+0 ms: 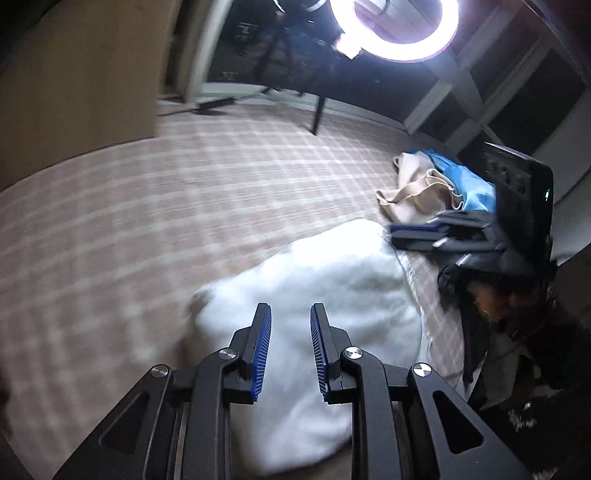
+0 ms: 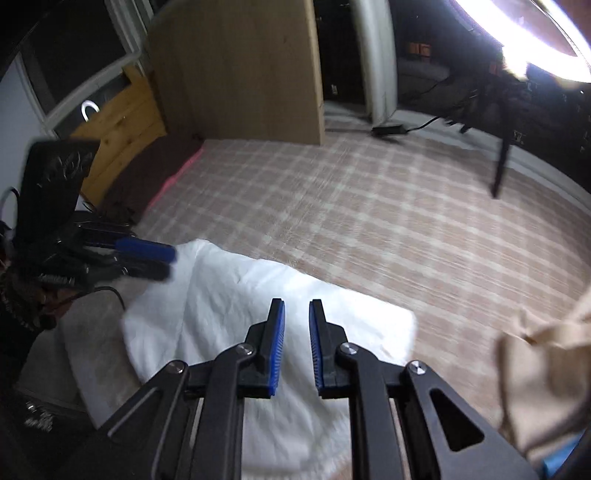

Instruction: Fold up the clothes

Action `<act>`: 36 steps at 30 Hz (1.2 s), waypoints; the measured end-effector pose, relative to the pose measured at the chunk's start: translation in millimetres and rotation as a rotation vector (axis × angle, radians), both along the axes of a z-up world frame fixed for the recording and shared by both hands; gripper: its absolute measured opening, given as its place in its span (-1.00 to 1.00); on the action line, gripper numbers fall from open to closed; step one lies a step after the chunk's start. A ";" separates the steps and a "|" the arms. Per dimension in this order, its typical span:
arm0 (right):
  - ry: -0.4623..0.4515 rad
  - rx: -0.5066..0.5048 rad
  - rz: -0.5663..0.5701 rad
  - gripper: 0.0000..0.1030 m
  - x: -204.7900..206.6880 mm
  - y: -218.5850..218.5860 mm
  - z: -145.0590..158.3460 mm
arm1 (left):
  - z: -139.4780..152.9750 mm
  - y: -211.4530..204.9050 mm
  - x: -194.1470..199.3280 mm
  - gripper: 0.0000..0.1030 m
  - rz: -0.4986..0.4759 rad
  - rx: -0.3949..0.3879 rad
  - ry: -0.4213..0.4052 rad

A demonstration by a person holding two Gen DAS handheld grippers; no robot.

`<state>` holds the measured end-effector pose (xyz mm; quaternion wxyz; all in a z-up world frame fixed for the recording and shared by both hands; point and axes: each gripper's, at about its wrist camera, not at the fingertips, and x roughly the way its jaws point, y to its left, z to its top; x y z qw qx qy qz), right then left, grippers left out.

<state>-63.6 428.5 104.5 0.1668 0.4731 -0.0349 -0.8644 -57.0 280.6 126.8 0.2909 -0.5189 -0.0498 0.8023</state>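
A white fluffy garment (image 1: 325, 280) lies in a thick, rounded-off slab on the plaid bed cover (image 1: 155, 206). My left gripper (image 1: 290, 310) hovers over its near part, open, with nothing between the blue pads. In the right wrist view the same white garment (image 2: 221, 295) lies under my right gripper (image 2: 296, 304), which is also open and holds nothing. Each gripper shows in the other's view: the right gripper (image 1: 417, 234) at the garment's far right corner, the left gripper (image 2: 147, 256) at its far left corner.
A beige garment (image 1: 413, 188) and a blue one (image 1: 465, 181) lie in a heap at the right; the beige garment (image 2: 546, 369) is close beside my right gripper. A ring light (image 1: 395, 29) on a dark tripod leg (image 2: 500, 170) stands beyond the bed cover. A wooden board (image 2: 236, 70) rises at the far side.
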 end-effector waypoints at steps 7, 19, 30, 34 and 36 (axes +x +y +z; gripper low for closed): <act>-0.066 0.095 -0.003 -0.86 -28.9 8.6 -60.5 | -50.9 -24.7 -29.8 -0.96 0.066 0.029 -0.088; -0.045 0.126 -0.051 -0.50 -34.1 5.7 -57.8 | -24.9 -12.7 -27.3 -0.44 0.026 -0.054 0.034; -0.103 -0.122 -0.255 -0.23 92.4 63.3 -20.7 | 0.6 -15.1 47.4 -0.38 -0.067 -0.035 0.019; -0.097 -0.181 -0.202 -0.24 127.7 32.5 -26.2 | -25.4 -14.1 66.7 -0.38 -0.093 -0.056 -0.069; -0.068 -0.139 -0.135 -0.25 136.8 5.7 -29.5 | -42.0 -17.7 71.5 -0.38 -0.100 -0.113 -0.086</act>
